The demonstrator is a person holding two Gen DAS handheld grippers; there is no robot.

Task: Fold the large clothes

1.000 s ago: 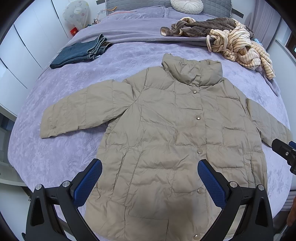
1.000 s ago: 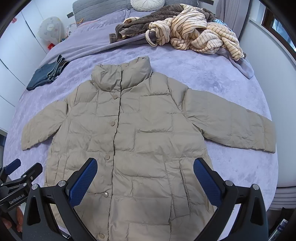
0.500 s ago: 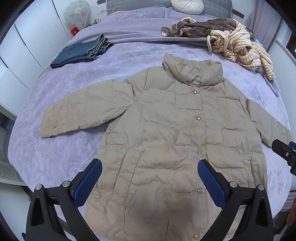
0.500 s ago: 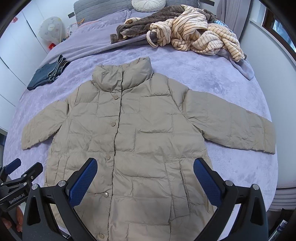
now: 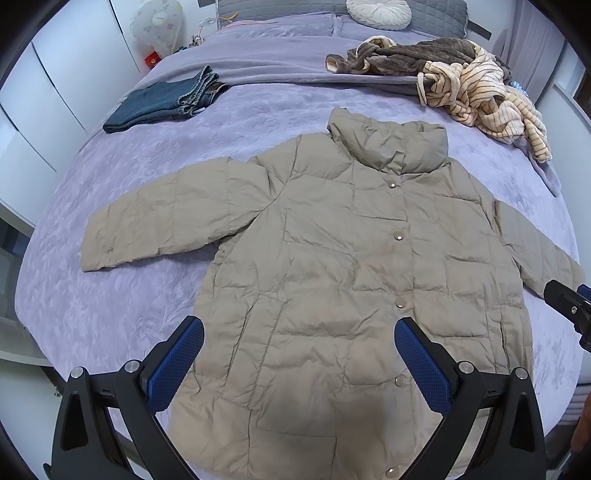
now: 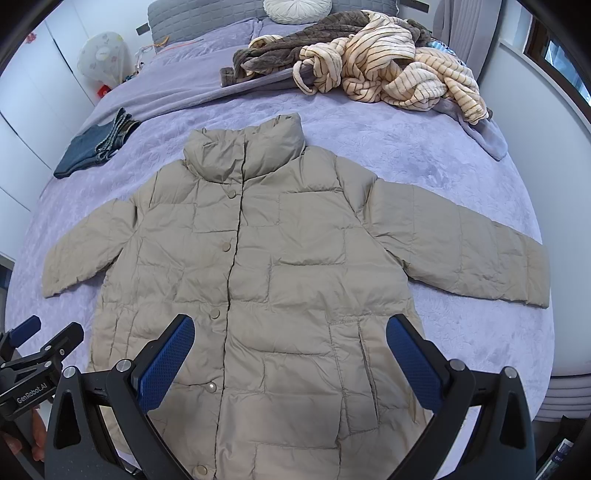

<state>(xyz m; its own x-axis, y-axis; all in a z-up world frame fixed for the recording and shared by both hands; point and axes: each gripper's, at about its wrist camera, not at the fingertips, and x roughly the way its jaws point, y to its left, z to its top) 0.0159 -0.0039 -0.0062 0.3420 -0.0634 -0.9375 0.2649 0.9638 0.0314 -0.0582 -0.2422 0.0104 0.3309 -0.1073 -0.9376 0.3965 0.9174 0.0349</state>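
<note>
In the left wrist view, a white cabinet (image 5: 48, 122) filled the upper left of the frame, with a white fan (image 5: 157, 22) beside it, and folded jeans (image 5: 166, 99) lay on the purple bed (image 5: 110, 295) in the upper left. The beige jacket (image 5: 351, 277) lay spread flat, front up and snapped closed, across the centre of the frame, its collar toward the top and both sleeves stretched out to the sides. The left gripper (image 5: 299, 365) hung over the jacket's lower half at the bottom of the frame, its blue pads wide apart and gripping nothing. A round pillow (image 5: 378, 13) sat at the top centre, and a heap of brown and striped clothes (image 5: 472, 85) lay in the upper right. Part of the other tool showed at the right edge. In the right wrist view, the jeans (image 6: 96, 147) lay in the upper left and the left tool appeared at the lower left edge; the jacket (image 6: 295, 277) again covered the centre of the bed (image 6: 461, 177). The right gripper (image 6: 290, 362) hovered above the hem at the bottom of the frame, jaws spread wide and empty, with the clothes heap (image 6: 388, 70) at the upper right
</note>
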